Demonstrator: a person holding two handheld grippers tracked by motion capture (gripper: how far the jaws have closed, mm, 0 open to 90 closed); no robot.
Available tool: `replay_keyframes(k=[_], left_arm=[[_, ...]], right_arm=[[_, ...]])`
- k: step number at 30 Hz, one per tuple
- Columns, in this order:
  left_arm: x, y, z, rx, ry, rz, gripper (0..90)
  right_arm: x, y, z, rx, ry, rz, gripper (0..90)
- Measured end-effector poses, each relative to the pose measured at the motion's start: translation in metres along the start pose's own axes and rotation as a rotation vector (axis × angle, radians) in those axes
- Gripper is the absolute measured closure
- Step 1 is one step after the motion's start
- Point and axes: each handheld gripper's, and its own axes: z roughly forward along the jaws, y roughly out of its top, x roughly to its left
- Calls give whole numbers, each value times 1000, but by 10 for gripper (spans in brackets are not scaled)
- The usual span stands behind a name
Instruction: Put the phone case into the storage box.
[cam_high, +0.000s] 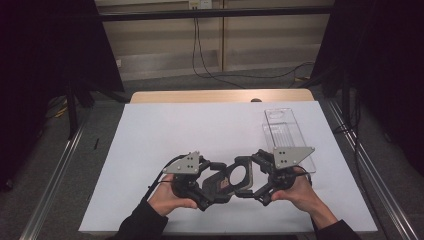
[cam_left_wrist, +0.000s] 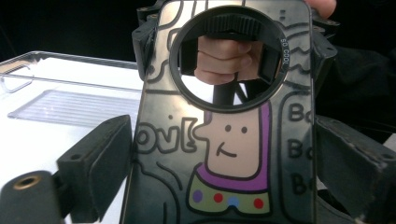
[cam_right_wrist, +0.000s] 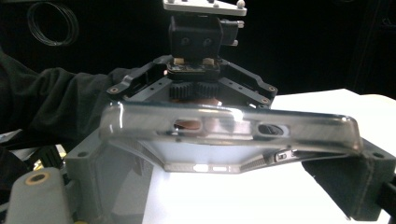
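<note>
Grey carpet floor (cam_high: 165, 82), pale panelled wall (cam_high: 260, 35), dark curtains (cam_high: 45, 60) flanking.

A glossy black phone case (cam_left_wrist: 224, 140) with a smooth printed cartoon and a ribbed ring (cam_left_wrist: 231, 56) around its round opening; its clear plastic rim (cam_right_wrist: 233, 123) shines with reflections. The gripper jaws look like matt black plastic with a slightly rough, grainy face, topped by flat grey plates (cam_high: 292, 155) with a dull finish. A clear, glossy plastic tray (cam_high: 287, 132) with a ridged floor lies on a matt white sheet (cam_high: 165, 135) over a pale wooden table (cam_high: 220, 96)
</note>
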Motion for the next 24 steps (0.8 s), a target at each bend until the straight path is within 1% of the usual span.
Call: replay_keyframes(k=[2, 4, 7, 8, 10, 14, 16, 24], left_arm=[[0, 0, 0, 0, 12, 0, 40], [0, 0, -1, 10, 16, 0, 40], [1, 0, -2, 28, 31, -30, 22], [1, 0, -2, 40, 40, -23, 21], [1, 0, -4, 46, 54, -10, 21], [1, 0, -7, 46, 70, -9, 25], [2, 0, -8, 55, 82, -1, 23], [4, -5, -17, 50, 137, -4, 24]], right_arm=[[0, 0, -1, 1, 3, 8, 117], [0, 0, -1, 6, 0, 10, 118], [0, 0, -2, 14, -8, 13, 118], [-1, -1, -2, 17, -9, 15, 118], [-2, -1, -3, 24, -15, 22, 118], [-3, -2, -5, 23, -30, 31, 118], [-4, -2, -7, 20, -37, 35, 119], [-7, -2, -14, 30, -79, 46, 119]])
